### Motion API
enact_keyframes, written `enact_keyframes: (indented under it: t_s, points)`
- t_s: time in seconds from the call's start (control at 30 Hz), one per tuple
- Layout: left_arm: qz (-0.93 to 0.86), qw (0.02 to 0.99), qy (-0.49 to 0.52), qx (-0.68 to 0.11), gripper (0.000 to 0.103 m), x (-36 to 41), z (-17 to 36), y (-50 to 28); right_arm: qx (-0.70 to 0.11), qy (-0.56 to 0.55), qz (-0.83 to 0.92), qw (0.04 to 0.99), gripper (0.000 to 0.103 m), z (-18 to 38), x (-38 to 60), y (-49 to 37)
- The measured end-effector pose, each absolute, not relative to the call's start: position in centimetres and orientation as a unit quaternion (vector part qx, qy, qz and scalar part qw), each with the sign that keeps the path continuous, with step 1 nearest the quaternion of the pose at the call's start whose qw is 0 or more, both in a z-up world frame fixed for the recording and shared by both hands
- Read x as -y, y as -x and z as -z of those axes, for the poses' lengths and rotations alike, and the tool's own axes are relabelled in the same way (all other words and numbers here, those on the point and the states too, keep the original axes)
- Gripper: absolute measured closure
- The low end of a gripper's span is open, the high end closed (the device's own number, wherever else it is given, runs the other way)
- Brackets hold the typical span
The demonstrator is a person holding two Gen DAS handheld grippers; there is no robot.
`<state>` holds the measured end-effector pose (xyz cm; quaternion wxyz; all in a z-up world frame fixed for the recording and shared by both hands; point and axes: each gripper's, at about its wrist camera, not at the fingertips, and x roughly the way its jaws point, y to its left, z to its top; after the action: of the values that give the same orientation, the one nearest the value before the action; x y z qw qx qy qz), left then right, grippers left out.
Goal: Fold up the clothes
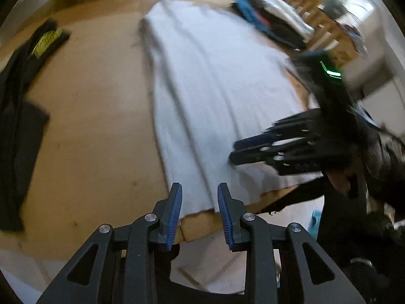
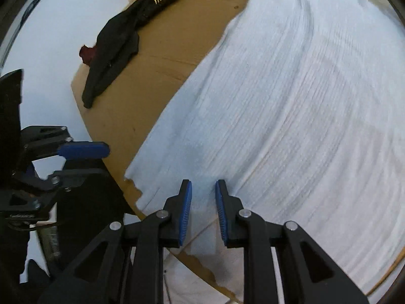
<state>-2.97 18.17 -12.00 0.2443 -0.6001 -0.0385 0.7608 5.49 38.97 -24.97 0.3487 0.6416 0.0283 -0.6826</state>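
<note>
So the white garment (image 1: pixel 215 96) is laid out flat on the brown cardboard sheet (image 1: pixel 101 126) that covers the table, stretched out long with soft lengthwise ridges running down it, kind of a ribbed or creased cotton look, and its near hem comes right up to the ragged front edge of the cardboard. No bins or baskets anywhere that I can make out, just piles. The left gripper (image 1: pixel 200 212) sits over that near hem with its jaws parted a modest way, nothing between them, blue ribbed pads (image 1: pixel 174 217) facing each other. The right gripper (image 2: pixel 203 210) is over the same cloth near its lower corner, jaws also a little apart and empty, not pinching the fabric as far as I can see. In the left wrist view you can catch the right gripper coming in from the right side, low over the cloth, blurry, with a green light glowing on its body. Off to the left on the cardboard there's a crumpled black garment (image 2: pixel 114 43) with yellow stripe markings, well apart from the white one, and something dark red (image 2: pixel 87 53) peeking out beside it. Far back there's a stack of folded clothes (image 1: pixel 273 22), blue, black and white, too smeared to tell more. Both grippers are matte black with silver pivot pins.
</note>
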Motion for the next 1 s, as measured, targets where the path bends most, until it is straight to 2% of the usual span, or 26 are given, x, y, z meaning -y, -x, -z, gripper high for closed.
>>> enact_keyframes:
  t_s: [0.13, 0.23, 0.3, 0.47, 0.63, 0.77, 1.0]
  points:
    - [-0.758, 0.221, 0.611, 0.052, 0.063, -18.9, 13.4, 2.7, -0.012, -0.631, 0.7, 0.334, 0.083, 22.6, -40.6, -5.0]
    - [-0.767, 0.199, 0.609, 0.033, 0.058, -20.5, 14.0, 2.8, -0.007, -0.621, 0.713, 0.326, 0.076, 21.1, -41.7, -4.6]
    - [-0.77, 0.189, 0.609, 0.028, 0.056, -21.4, 14.4, 3.0, -0.012, -0.619, 0.717, 0.32, 0.074, 20.9, -42.0, -4.4]
    - [-0.781, 0.133, 0.609, -0.027, 0.055, -23.3, 15.8, 3.3, -0.019, -0.627, 0.716, 0.308, 0.074, 21.5, -42.9, -4.4]
    - [-0.786, 0.139, 0.603, -0.002, 0.056, -22.9, 16.1, 3.5, -0.014, -0.631, 0.712, 0.307, 0.074, 22.0, -42.7, -4.1]
    - [-0.784, 0.137, 0.603, 0.06, 0.057, -21.1, 15.8, 4.0, -0.009, -0.629, 0.712, 0.313, 0.074, 22.0, -42.5, -3.7]
    - [-0.781, 0.14, 0.606, 0.054, 0.057, -20.5, 16.2, 4.0, -0.011, -0.633, 0.707, 0.314, 0.074, 22.9, -42.2, -4.2]
